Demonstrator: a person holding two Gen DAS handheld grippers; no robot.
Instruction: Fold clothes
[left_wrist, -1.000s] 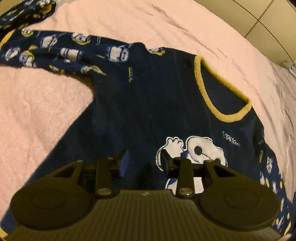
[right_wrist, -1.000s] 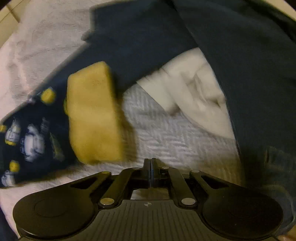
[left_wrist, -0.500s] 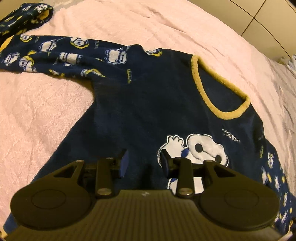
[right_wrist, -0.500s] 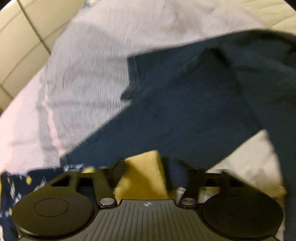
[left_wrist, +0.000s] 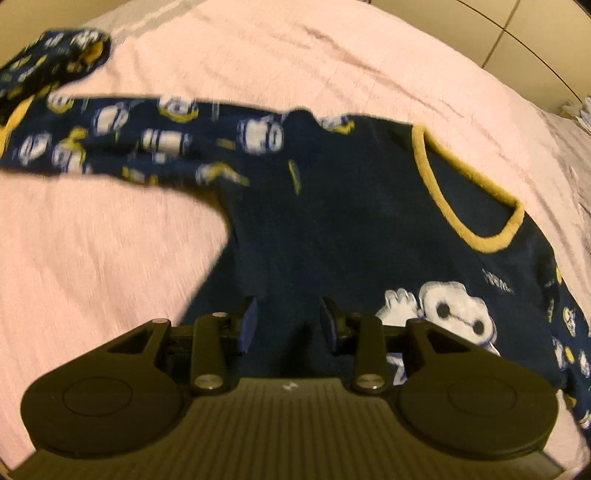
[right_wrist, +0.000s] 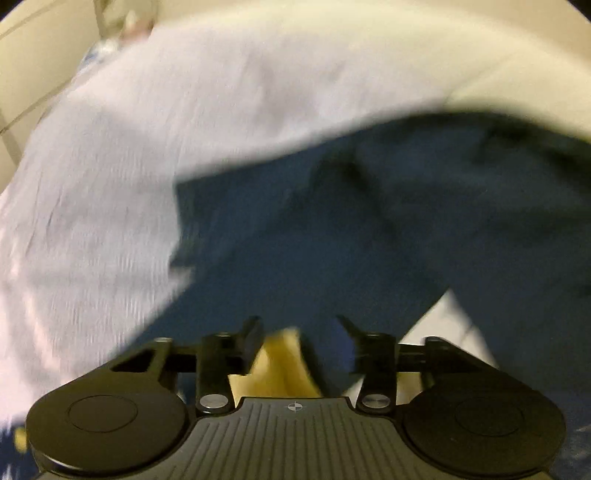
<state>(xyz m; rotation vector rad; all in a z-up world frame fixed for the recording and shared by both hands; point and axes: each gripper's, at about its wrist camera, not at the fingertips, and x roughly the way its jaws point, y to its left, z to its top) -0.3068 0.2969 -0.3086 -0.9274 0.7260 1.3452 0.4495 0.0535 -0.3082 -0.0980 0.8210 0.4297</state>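
A navy pyjama top (left_wrist: 343, 206) with a yellow neck band (left_wrist: 476, 206) and a white cartoon figure (left_wrist: 443, 306) lies flat on the pink bedspread (left_wrist: 110, 258). Its patterned sleeve (left_wrist: 122, 144) stretches to the left. My left gripper (left_wrist: 288, 325) is open and empty, low over the top's body. In the blurred right wrist view, my right gripper (right_wrist: 299, 336) is open over plain navy cloth (right_wrist: 332, 236), with a yellow cuff (right_wrist: 284, 369) just below its jaws. Nothing is held.
A second patterned navy piece (left_wrist: 51, 55) lies bunched at the far left of the bed. Pale tiled floor (left_wrist: 535, 40) shows past the bed's far edge. In the right wrist view the light bedspread (right_wrist: 129, 147) fills the left side.
The right gripper has opened from shut and swung forward off the yellow cuff over the plain navy cloth. The left gripper has drifted left and stayed open.
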